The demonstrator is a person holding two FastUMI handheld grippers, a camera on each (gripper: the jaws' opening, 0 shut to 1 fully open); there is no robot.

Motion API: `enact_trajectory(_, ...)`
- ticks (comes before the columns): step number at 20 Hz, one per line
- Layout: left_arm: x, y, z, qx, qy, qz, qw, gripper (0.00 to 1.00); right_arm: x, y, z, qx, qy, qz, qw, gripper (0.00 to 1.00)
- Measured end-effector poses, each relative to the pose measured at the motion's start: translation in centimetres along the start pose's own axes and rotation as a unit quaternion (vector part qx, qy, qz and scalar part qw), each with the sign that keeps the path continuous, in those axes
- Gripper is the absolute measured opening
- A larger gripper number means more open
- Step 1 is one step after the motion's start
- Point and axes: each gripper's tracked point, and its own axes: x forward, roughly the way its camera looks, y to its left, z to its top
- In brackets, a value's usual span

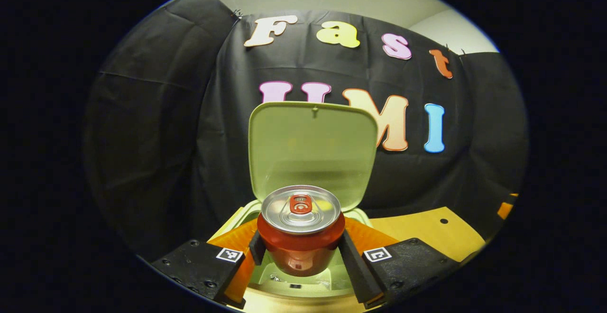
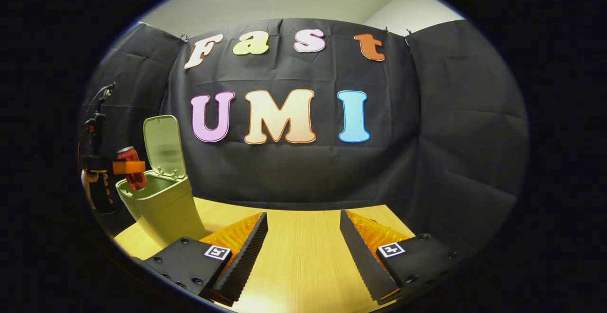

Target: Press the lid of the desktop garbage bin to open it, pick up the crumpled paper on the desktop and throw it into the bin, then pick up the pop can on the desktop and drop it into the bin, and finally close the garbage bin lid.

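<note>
recording booth; black cloth wall [image 2: 294,175]

The left gripper [image 1: 301,251] has both fingers pressed on the pop can [image 1: 300,230] (held upright); the right gripper [image 2: 303,242] hangs level, fingers spread apart.

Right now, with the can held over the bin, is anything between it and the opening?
Nothing visible. The left gripper is shut on the pop can, held upright above the open mouth of the bin. The lid stands raised behind the can, clear of the drop. What lies inside the bin under the can is hidden.
</note>
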Motion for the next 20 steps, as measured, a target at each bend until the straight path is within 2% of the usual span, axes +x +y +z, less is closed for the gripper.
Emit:
enact_trajectory(3, 0.5, 0.0, -0.6, 0.001, 0.006, 0.002, 1.0, 0.78, -0.8, 0.2, -0.1, 0.001, 0.0, -0.001, 1.0, 0.96)
enact_trajectory(5, 0.8, 0.1, -0.7, 0.012, 0.005, 0.001, 1.0, 0.75, -1.1, 0.4, -0.5, 0.003, 0.007, -0.002, 1.0, 0.96)
enact_trajectory(6, 0.9, 0.2, -0.8, 0.016, 0.005, 0.001, 1.0, 0.78, -1.2, 0.5, -0.7, 0.005, 0.011, -0.003, 1.0, 0.95)
enact_trajectory(7, 1.0, 0.1, -0.8, 0.019, 0.005, 0.001, 1.0, 0.77, -1.4, 0.5, -0.8, 0.006, 0.012, -0.003, 1.0, 0.96)
enact_trajectory(11, 0.5, -0.8, 0.1, 0.018, -0.007, -0.005, 1.0, 0.81, -1.7, 0.6, -0.6, 0.007, 0.012, -0.006, 1.0, 0.96)
enact_trajectory(14, -0.5, -1.9, 0.8, 0.017, -0.018, -0.013, 1.0, 0.8, -1.8, 0.7, -0.4, 0.015, 0.011, -0.004, 1.0, 0.96)
enact_trajectory(16, -1.3, -3.2, 1.4, 0.016, -0.027, -0.022, 0.999, 0.83, -1.7, 0.7, -0.2, 0.02, 0.011, -0.002, 1.0, 0.96)
enact_trajectory(18, -2.1, -4.4, 1.9, 0.022, -0.038, -0.032, 0.999, 0.91, -1.8, 0.8, -0.1, 0.024, 0.01, 0.002, 1.0, 0.96)
enact_trajectory(20, -2.7, -5.7, 2.3, 0.04, -0.047, -0.04, 0.997, 0.92, -1.8, 0.9, 0.4, 0.029, 0.007, 0.006, 1.0, 0.96)
